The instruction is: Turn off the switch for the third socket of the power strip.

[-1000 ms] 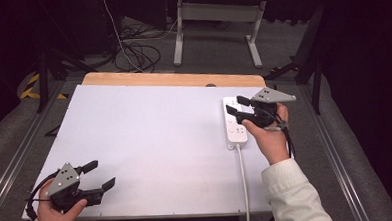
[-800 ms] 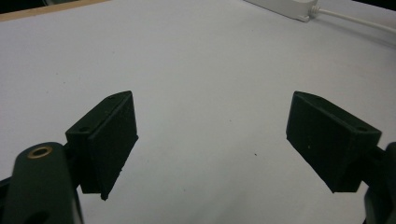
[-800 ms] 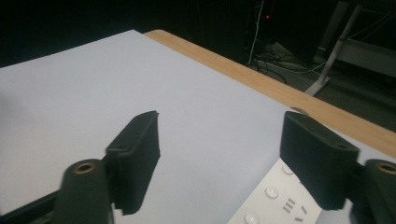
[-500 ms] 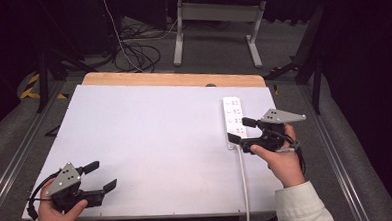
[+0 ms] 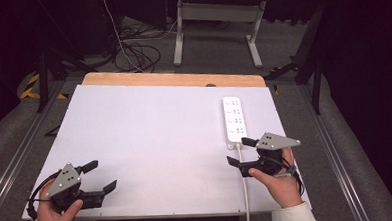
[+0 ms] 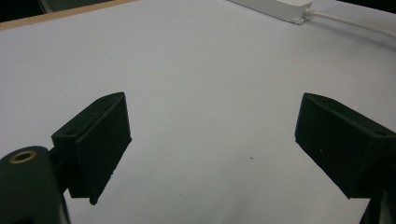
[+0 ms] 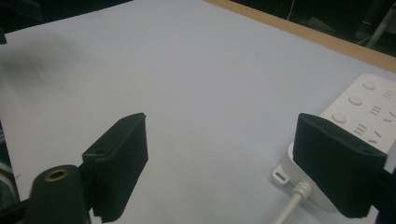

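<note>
Both my grippers spread wide, holding nothing.
My right gripper [image 5: 240, 150] hovers by the power strip [image 5: 234, 120]; I could snag its cord [image 5: 244, 183].

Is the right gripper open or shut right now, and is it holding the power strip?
Open, holding nothing. The right gripper has its jaws spread wide with bare table between them; the power strip lies flat beside one jaw.
</note>
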